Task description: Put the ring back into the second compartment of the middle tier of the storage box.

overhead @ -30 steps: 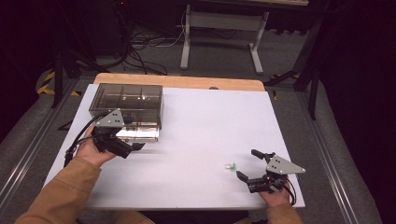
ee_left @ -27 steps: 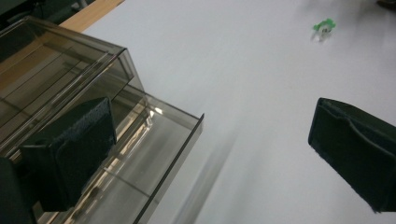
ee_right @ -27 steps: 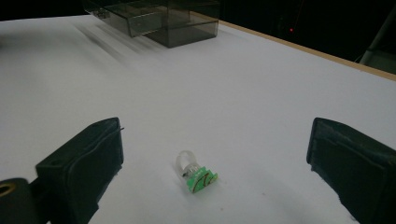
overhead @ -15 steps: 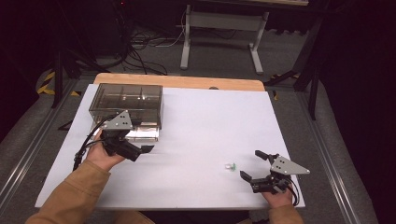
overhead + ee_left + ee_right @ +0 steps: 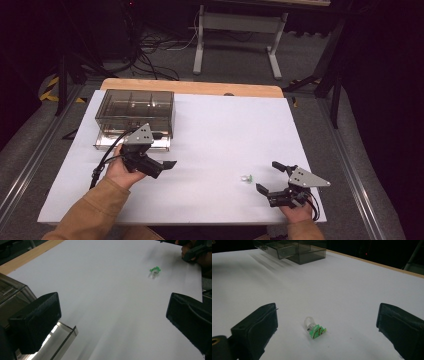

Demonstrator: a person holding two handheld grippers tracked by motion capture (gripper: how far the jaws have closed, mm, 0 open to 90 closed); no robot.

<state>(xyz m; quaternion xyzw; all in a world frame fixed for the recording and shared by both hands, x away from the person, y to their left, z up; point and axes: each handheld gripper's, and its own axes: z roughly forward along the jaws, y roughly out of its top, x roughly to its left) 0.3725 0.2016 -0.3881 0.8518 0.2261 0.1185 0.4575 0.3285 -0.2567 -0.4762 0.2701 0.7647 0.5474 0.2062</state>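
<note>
We see the right gripper (image 5: pixel 270 179) low at the near right of the white counter (image 5: pixel 225 130), jaws spread wide and holding nothing. Just to its left lies the small clear bulb with a green base (image 5: pixel 245 178), on its side on the bare counter; in the right gripper view the bulb (image 5: pixel 314 328) sits between the two jaws, touching neither. Over on the left, the left gripper (image 5: pixel 167 164) hovers with jaws spread too, just in front of the smoky plastic drawer box (image 5: pixel 135 112), whose bottom drawer (image 5: pixel 131 142) stands pulled out toward us.
</note>
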